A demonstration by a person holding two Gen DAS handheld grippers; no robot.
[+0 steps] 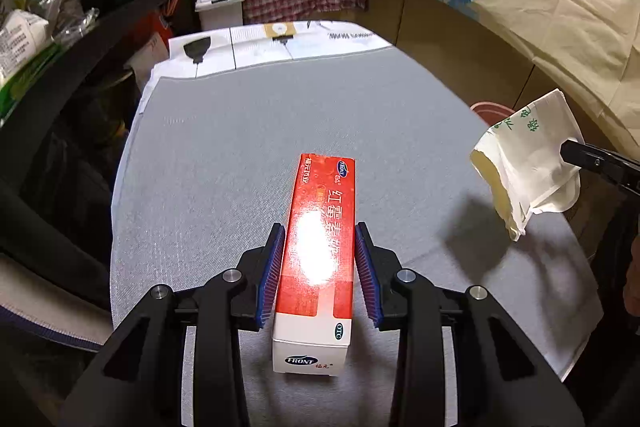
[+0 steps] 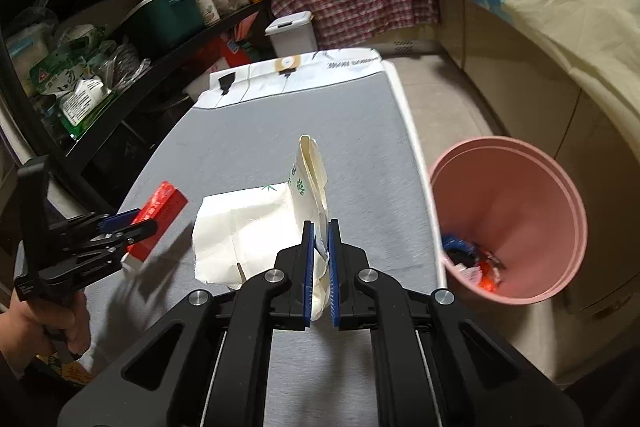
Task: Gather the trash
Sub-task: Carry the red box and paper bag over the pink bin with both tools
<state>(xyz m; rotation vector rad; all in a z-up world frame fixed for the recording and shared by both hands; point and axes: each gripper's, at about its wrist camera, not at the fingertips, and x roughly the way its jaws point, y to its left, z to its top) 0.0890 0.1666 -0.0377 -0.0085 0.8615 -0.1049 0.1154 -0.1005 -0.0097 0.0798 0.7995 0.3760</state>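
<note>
Holding two items: left gripper clamps red box over grey table; right gripper pinches white paper bag. Pink bin w/ some trash; both pending drop.

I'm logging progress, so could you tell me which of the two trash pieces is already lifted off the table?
The white paper bag, pinched in the right tool. The red box lies flat on the grey table between the left tool pads.

Both wrist cameras look forward and down, close over the same grey table. The right view also takes in the pink bucket beside it.
</note>
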